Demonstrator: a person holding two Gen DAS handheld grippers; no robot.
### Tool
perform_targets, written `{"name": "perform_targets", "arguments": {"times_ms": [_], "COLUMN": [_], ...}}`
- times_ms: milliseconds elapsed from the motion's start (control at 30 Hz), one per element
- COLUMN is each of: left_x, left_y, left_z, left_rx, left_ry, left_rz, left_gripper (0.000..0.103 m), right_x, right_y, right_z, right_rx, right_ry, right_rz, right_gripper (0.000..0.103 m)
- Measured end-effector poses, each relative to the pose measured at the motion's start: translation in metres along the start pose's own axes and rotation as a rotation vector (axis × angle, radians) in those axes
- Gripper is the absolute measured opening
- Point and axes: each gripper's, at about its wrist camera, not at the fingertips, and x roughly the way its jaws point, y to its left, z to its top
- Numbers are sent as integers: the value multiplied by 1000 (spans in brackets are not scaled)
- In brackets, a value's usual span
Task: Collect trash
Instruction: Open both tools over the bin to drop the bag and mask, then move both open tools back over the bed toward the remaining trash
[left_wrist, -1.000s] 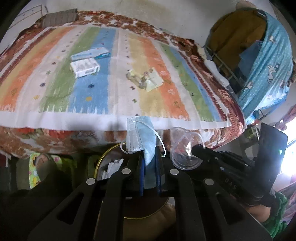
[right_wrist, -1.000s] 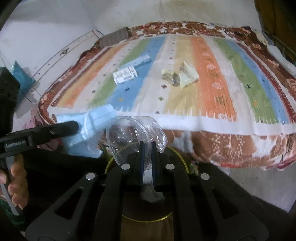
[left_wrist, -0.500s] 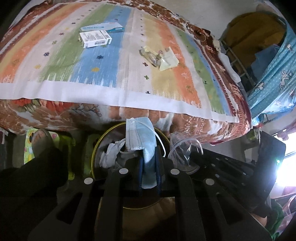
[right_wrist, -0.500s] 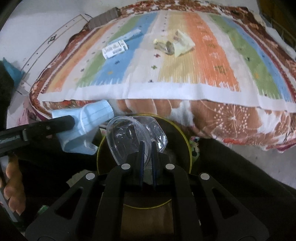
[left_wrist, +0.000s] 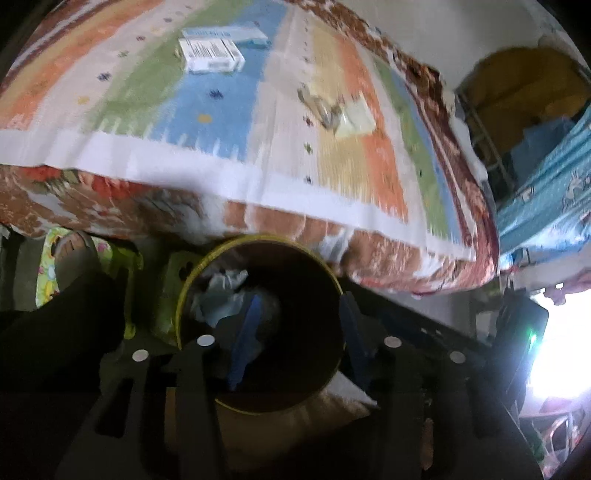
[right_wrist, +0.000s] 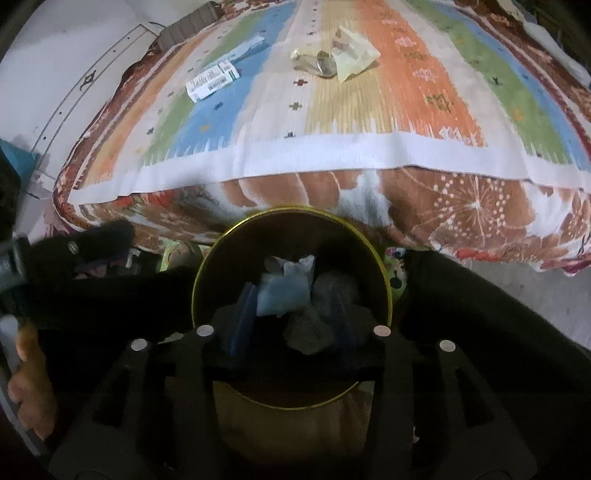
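A dark round bin with a gold rim (left_wrist: 266, 236) stands on the floor against the bed. My left gripper (left_wrist: 297, 332) hangs over its mouth, jaws opening, with nothing between the blue pads (left_wrist: 243, 332). Below it, the blue face mask (left_wrist: 221, 299) lies in the bin on white tissue. In the right wrist view my right gripper (right_wrist: 291, 321) is also over the bin (right_wrist: 192, 295), jaws opening and empty. The mask (right_wrist: 282, 295) and the clear plastic cup (right_wrist: 325, 314) lie inside. On the bed are a white box (left_wrist: 210, 55), a blue box (left_wrist: 236, 35) and crumpled wrappers (left_wrist: 340, 110).
The striped bedspread (right_wrist: 332, 147) fills the upper view, with the white box (right_wrist: 210, 79) and wrappers (right_wrist: 336, 61) on it. A sandalled foot (left_wrist: 74, 251) stands left of the bin. A hand (right_wrist: 26, 369) holds the other gripper at the left. Blue cloth (left_wrist: 546, 192) hangs at the right.
Both grippers sank towards the bin and went from shut to open. The mask left the left jaws and the cup left the right jaws; both now lie in the bin.
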Motion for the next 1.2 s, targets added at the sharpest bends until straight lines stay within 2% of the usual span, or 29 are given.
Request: {"name": "perform_targets", "arguments": {"times_ms": [67,133,233,300,400,633,700,767,900,1033,1200], "left_x": [-7,-17,-32,-42,-53,-61,-63,-63,-67,-60,-54], "left_y": [1,1,-1,-2,1,-1,-4,-7,-11,-4,-5], "left_z": [4,9,16,20,28,40,44,49,59,74,91], "left_rx": [-2,9,50,74,72,88,107,128,161,150,173], "left_ry": [-20,-43,-103,-145,-177,-220,-236,-242,-280,-263,-253], "left_rz": [2,-3,32,60,66,87,118,142,197,281,321], "left_gripper": [48,61,69,74,76,82,84,87,97,97,97], "right_x": [-2,-4,-9,-14,-19,-31,-32,-34,-38,-38,-43], "right_y": [0,-2,-4,-7,-8,2,6,11,17,17,13], "right_z": [3,6,12,19,28,46,51,56,73,92,114], "right_rx": [-4,1,10,10,6,-64,-81,-104,-143,-150,-131], "right_ry": [-12,-26,-64,-86,-107,-158,-155,-162,-191,-200,-236], "right_rz": [-4,3,16,10,5,9,18,28,-1,5,8], "right_gripper": [45,46,47,52,53,66,67,73,80,88,94]}}
